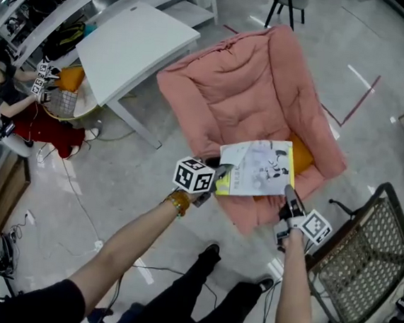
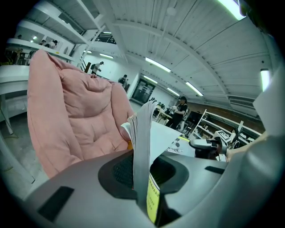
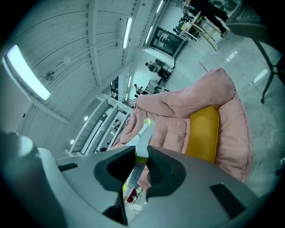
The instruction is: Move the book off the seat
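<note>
- Your left gripper (image 1: 219, 175) is clamped on the left edge of the book (image 1: 257, 168). The left gripper view shows the page block standing upright between the pads, pinched firmly.
- Your right gripper (image 1: 289, 197) is closed on the opposite side, at the book's near right corner. Its own view shows the thin edge of the book squeezed between the two dark pads.
- The book hangs between your two hands, cover up and roughly level. In the head view it sits over the front of the pink armchair (image 1: 237, 90), partly covering the yellow cushion (image 1: 302, 154). It looks lifted clear of the seat, though it is not yet out from over it.
- The relation that matters is that the book's long axis runs from one gripper to the other, across the front of the seat. Neither hand is nearer, since each holds one end.
- To clear the seat, you will probably need to move both hands together in the same direction. If they drift apart or twist against each other, the cover could bend or slip out of a clamp.
- The bare floor on your side of the chair looks like the shortest way off. The wire-mesh chair (image 1: 364, 251) is near your right hand, and the white table (image 1: 135, 44) is further off beyond your left.
</note>
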`<act>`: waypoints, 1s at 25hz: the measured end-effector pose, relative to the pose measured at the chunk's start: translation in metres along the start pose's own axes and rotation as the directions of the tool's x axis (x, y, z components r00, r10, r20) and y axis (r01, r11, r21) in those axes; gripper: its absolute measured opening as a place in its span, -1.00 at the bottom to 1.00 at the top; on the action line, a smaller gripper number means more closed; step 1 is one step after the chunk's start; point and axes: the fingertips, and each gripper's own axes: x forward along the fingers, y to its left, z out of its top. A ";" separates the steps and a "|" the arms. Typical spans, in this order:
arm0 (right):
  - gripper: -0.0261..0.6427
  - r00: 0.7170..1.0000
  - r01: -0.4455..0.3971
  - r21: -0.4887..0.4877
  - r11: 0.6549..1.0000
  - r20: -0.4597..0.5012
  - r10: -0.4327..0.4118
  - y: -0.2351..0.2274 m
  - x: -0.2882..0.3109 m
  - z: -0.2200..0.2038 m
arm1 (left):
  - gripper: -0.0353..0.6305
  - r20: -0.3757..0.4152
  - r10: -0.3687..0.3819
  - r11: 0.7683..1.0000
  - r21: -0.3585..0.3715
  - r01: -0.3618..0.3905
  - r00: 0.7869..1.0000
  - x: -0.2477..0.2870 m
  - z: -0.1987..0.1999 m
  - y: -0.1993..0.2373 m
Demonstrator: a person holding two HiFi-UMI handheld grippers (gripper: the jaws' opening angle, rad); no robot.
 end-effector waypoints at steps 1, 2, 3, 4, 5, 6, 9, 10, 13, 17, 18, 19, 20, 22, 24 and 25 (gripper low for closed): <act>-0.67 1.000 -0.002 0.002 1.000 0.003 0.002 0.000 -0.005 0.001 | -0.67 -0.001 -0.001 1.000 0.002 0.001 1.000 0.001 -0.001 -0.005; -0.67 1.000 -0.002 0.004 1.000 0.007 0.002 -0.001 -0.010 0.002 | -0.67 -0.003 -0.003 1.000 0.004 0.003 1.000 0.002 -0.001 -0.010; -0.67 1.000 -0.003 0.007 1.000 0.012 0.003 -0.001 -0.016 0.003 | -0.67 -0.005 -0.005 1.000 0.007 0.006 1.000 0.002 -0.002 -0.016; -0.67 1.000 -0.007 0.013 1.000 0.017 0.006 -0.002 -0.022 0.004 | -0.67 -0.007 -0.008 1.000 0.011 0.008 1.000 0.003 -0.002 -0.021; -0.67 1.000 -0.011 0.021 1.000 0.021 0.011 -0.002 -0.026 0.004 | -0.67 -0.009 -0.010 1.000 0.015 0.010 1.000 0.003 -0.002 -0.026; -0.67 1.000 -0.013 0.031 0.999 0.025 0.012 -0.003 -0.029 0.004 | -0.67 -0.011 -0.011 1.000 0.020 0.011 1.000 0.004 -0.002 -0.029; -0.67 0.999 -0.010 0.034 0.999 0.034 0.009 -0.006 -0.035 0.004 | -0.67 -0.014 -0.010 1.000 0.029 0.011 1.000 0.007 -0.002 -0.035; -0.67 0.999 -0.008 0.029 1.000 0.035 0.007 -0.007 -0.037 0.005 | -0.67 -0.013 -0.009 0.999 0.032 0.009 1.000 0.008 -0.002 -0.036; -0.67 0.999 -0.005 0.025 1.000 0.036 0.004 -0.011 -0.043 0.003 | -0.67 -0.016 -0.008 0.999 0.039 0.009 1.000 0.008 -0.005 -0.041; -0.67 0.999 -0.004 0.040 0.999 0.046 0.002 -0.014 -0.054 0.003 | -0.67 -0.021 -0.010 0.999 0.049 0.011 1.000 0.011 -0.006 -0.051; -0.67 0.999 -0.006 0.041 0.999 0.047 0.004 -0.015 -0.056 0.003 | -0.67 -0.022 -0.011 0.999 0.051 0.012 1.000 0.011 -0.007 -0.053; -0.67 0.999 -0.007 0.040 0.999 0.049 0.005 -0.015 -0.058 0.004 | -0.67 -0.023 -0.013 0.998 0.054 0.014 1.000 0.012 -0.008 -0.055; -0.67 0.999 -0.009 0.038 0.999 0.052 0.007 -0.016 -0.060 0.004 | -0.67 -0.024 -0.014 0.998 0.056 0.015 1.000 0.012 -0.008 -0.057; -0.67 0.998 -0.013 0.038 0.999 0.058 0.011 -0.017 -0.063 0.007 | -0.67 -0.025 -0.018 0.998 0.059 0.019 1.000 0.014 -0.007 -0.061; -0.67 0.998 -0.017 0.034 0.999 0.064 0.015 -0.018 -0.067 0.009 | -0.67 -0.027 -0.021 0.998 0.063 0.023 0.999 0.017 -0.007 -0.066; -0.67 0.998 -0.016 0.032 0.999 0.067 0.014 -0.019 -0.070 0.011 | -0.67 -0.028 -0.024 0.998 0.065 0.026 0.999 0.018 -0.007 -0.069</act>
